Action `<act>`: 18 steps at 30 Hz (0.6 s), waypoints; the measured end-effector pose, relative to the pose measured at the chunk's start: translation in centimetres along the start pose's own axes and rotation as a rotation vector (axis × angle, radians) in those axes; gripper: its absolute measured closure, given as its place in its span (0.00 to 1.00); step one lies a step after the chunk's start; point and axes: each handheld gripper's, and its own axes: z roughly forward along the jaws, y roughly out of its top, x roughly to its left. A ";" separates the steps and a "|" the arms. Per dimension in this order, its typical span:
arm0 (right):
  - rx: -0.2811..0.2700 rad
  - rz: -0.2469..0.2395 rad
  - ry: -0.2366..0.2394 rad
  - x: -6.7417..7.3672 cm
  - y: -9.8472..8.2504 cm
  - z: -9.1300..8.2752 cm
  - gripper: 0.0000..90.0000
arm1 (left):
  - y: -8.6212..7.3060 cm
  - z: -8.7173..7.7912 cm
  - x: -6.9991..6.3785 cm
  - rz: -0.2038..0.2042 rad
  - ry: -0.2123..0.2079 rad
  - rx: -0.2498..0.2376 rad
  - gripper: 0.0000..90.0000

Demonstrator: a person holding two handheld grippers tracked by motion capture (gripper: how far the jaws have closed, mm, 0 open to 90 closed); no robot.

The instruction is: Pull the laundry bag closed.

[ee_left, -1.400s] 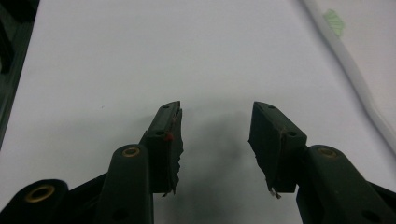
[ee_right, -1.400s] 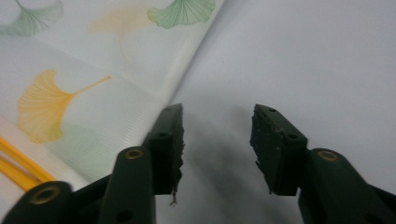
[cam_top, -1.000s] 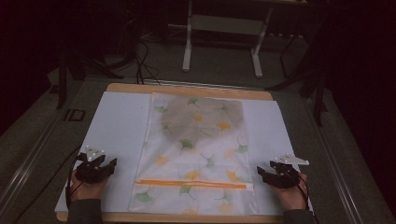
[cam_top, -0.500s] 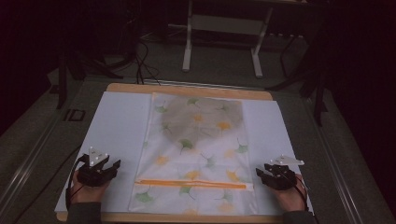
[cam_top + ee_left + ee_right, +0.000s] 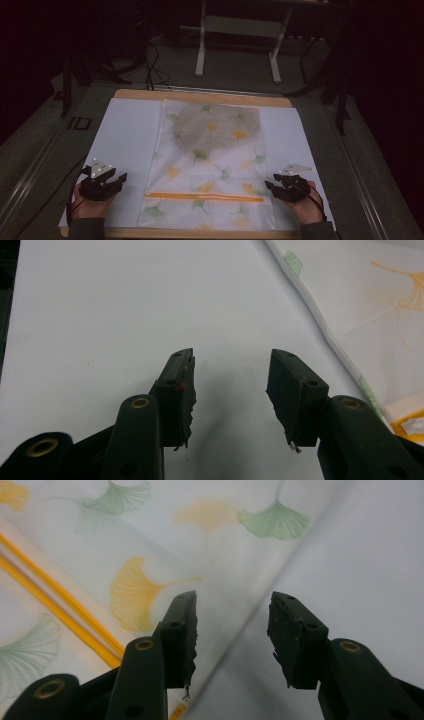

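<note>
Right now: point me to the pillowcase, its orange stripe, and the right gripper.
pillowcase (image 5: pixel 212 165), high view, middle of the leaf-printed fabric.
orange stripe (image 5: pixel 200 196), high view, midway along the band.
right gripper (image 5: pixel 231 640), right gripper view, gap between its open jaws, over the fabric's edge.

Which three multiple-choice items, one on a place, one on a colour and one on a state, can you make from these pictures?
1. Where does the leaf-print fabric bag lie?
A. On the white sheet, mid-table
B. On the floor
C. Between the jaws

2. What colour is the stripe across the bag's near end?
A. Blue
B. Orange
C. Black

3. How do the jaws of the left gripper and right gripper stand?
A. Both shut
B. One shut
C. Both open

Answers: 1 A, the high view shows it flat there. 2 B, the stripe is orange. 3 C, both gripper views show a gap.
</note>
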 end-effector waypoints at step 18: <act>0.030 -0.133 0.083 3.3 3.8 1.7 0.59 | -0.3 -0.2 -0.5 0.022 -0.046 -0.002 0.67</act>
